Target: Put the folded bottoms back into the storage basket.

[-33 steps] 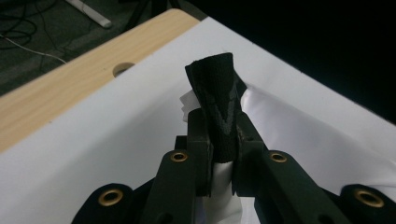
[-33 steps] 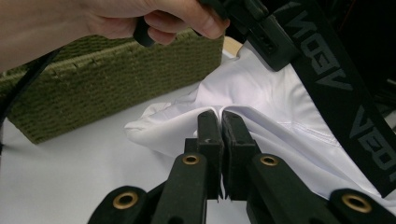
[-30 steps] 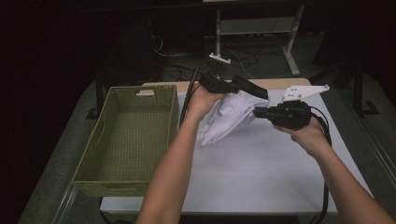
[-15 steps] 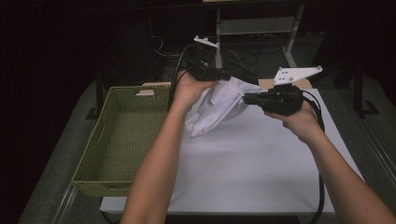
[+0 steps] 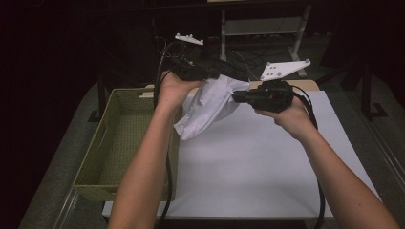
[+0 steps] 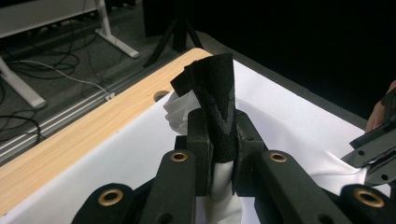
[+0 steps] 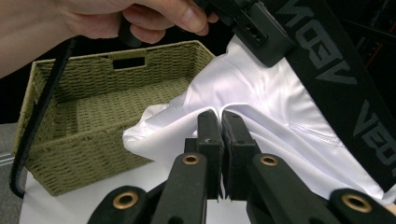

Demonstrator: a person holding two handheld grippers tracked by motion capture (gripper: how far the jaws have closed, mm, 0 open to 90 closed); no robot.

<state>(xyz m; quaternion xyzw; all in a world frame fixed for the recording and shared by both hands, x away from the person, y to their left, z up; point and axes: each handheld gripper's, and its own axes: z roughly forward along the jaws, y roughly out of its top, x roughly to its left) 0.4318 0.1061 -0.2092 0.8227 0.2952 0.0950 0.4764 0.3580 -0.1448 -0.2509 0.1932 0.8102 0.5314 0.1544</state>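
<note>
A white garment (image 5: 210,107) with a black elastic waistband (image 6: 215,93) hangs in the air over the white table (image 5: 258,167), next to the basket's right wall. My left gripper (image 5: 231,70) points right and is shut on the waistband, which stands up between its jaws (image 6: 219,126). My right gripper (image 5: 237,98) points left and is shut on a fold of the white cloth (image 7: 261,98), its jaws (image 7: 219,119) pressed together on it. In the right gripper view the waistband (image 7: 336,60) runs down from the left gripper (image 7: 252,28).
A green woven basket (image 5: 98,143) stands at the table's left, empty inside (image 7: 93,107). A wooden strip (image 6: 93,135) edges the table's far side. Desk legs and cables (image 5: 286,33) lie on the dark floor beyond. Cables (image 5: 167,181) trail from both grippers.
Both hands have risen and moved left with the garment. It has left the table and now hangs beside the basket.
</note>
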